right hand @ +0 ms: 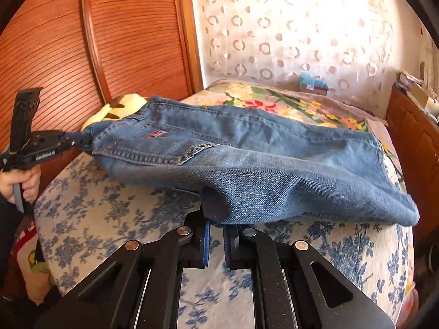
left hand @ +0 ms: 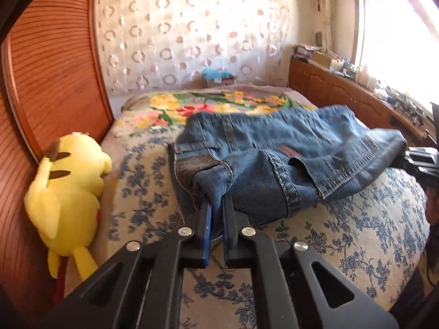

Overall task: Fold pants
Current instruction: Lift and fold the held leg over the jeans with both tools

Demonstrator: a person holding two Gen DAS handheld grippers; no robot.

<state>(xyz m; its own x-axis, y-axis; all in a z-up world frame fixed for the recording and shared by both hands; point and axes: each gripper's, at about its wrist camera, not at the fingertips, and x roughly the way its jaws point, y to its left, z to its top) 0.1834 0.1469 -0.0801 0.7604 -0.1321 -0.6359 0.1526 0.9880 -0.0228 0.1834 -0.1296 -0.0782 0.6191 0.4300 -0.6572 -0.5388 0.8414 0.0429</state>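
Both wrist views close, sharing jeans (left hand: 274, 148)

I count one pair of blue jeans (left hand: 274, 148) in the room. There are two black grippers: the left gripper (left hand: 216, 205) and the right gripper (right hand: 216, 219). One hand (right hand: 23, 183) of a person is visible. There is one bed (left hand: 356, 235), and one yellow plush toy (left hand: 65, 186) is on it. I see one flowered blanket (left hand: 219, 104), one wooden sliding door (left hand: 55, 63), one curtain with circles (left hand: 192, 27), one window (left hand: 397, 27) and one long wooden cabinet (left hand: 343, 93). The small things on this cabinet are too blurred to count.
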